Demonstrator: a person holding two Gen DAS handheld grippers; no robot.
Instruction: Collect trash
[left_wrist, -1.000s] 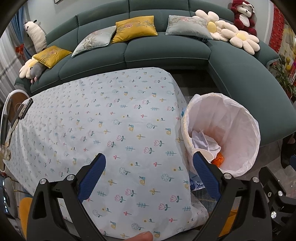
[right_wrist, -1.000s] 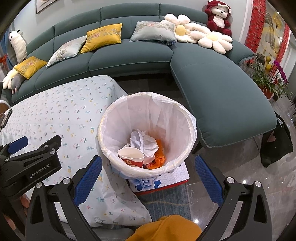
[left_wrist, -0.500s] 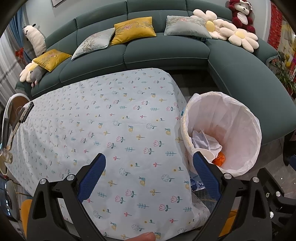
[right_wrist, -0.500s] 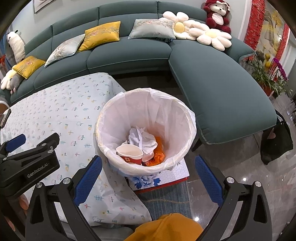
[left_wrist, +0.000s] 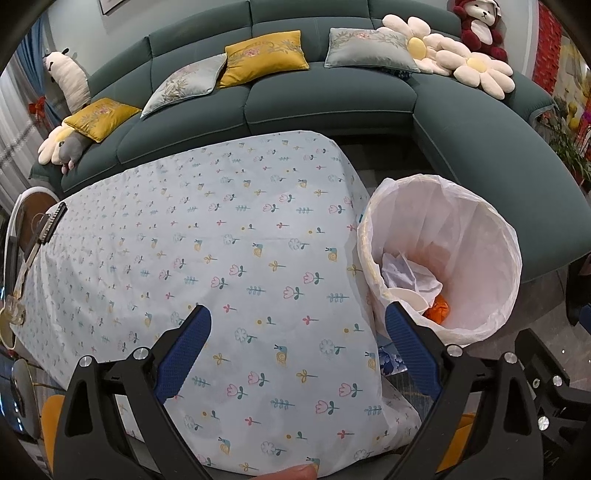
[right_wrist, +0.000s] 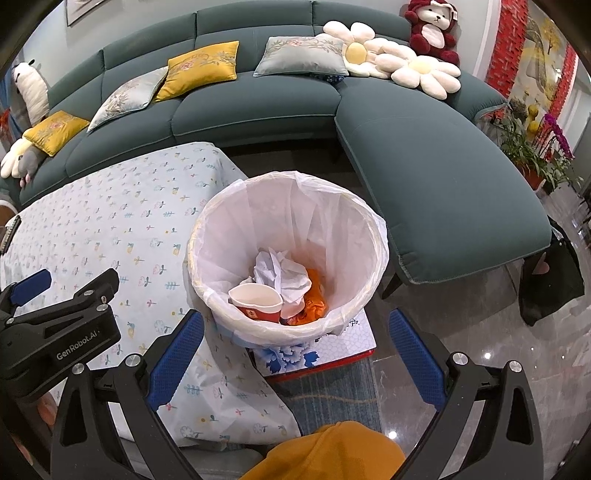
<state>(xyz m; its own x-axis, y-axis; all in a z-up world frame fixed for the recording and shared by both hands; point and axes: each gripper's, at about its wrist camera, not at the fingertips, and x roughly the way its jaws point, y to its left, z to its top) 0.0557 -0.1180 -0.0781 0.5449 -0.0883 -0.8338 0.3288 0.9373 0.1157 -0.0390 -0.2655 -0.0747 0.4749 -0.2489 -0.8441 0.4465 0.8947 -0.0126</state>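
Bin (right_wrist: 369, 229) nearer than before — both grippers (right_wrist: 295, 341) (left_wrist: 295, 339) stay spread, empty.

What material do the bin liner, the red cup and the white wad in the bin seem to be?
Bin liner: thin translucent white plastic, judging by its soft folds and faint sheen.
Red cup: probably paper, matte, with a rolled white rim.
White wad: likely tissue or paper, sharply crumpled and dull.

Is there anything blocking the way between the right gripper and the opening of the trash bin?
Nothing visible does. The right gripper is open and empty just short of the trash bin, whose lined mouth is uncovered; a paper cup and crumpled paper lie inside.
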